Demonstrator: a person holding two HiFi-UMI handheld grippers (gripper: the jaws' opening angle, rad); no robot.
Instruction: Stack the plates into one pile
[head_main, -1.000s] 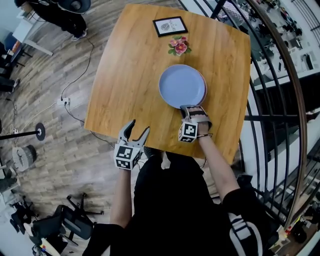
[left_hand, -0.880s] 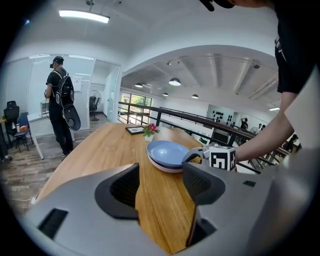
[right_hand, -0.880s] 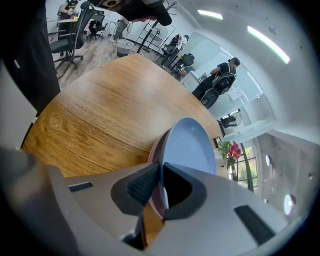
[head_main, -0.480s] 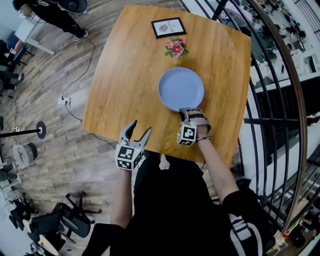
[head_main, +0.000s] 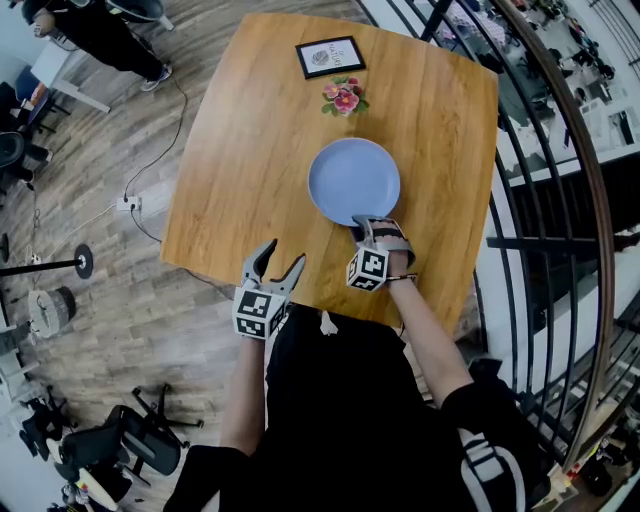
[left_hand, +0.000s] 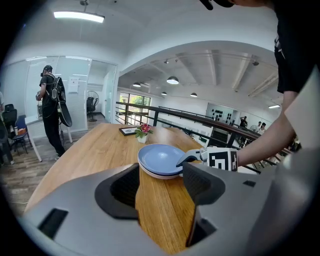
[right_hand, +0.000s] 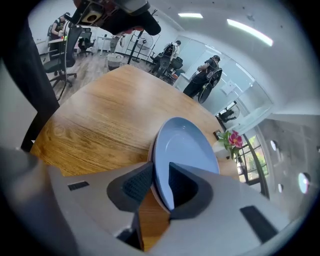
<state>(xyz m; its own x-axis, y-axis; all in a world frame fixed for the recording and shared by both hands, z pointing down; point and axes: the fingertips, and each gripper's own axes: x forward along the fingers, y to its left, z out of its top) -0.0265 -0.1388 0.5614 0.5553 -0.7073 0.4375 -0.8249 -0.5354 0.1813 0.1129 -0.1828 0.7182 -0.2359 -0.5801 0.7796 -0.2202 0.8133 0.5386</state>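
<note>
A blue plate (head_main: 353, 180) lies on top of a paler plate (left_hand: 156, 174) in the middle of the wooden table (head_main: 250, 150); the pile also shows in the right gripper view (right_hand: 185, 150). My right gripper (head_main: 362, 224) is at the pile's near rim. Its jaws have just been opening, and the blue rim stands loosely between them (right_hand: 161, 186), so it is open. The left gripper view also shows it (left_hand: 192, 156). My left gripper (head_main: 281, 252) hovers open over the table's near edge with only bare wood between its jaws (left_hand: 161, 187).
A framed card (head_main: 329, 56) and a small flower pot (head_main: 342, 96) stand at the table's far side. A dark metal railing (head_main: 560, 200) runs close along the right. Cables and chairs lie on the floor at left, where a person (left_hand: 52, 107) stands.
The blue plate now covers the lower plate, whose pink rim showed at its right a second ago. The left gripper has drifted slightly right along the near table edge.
</note>
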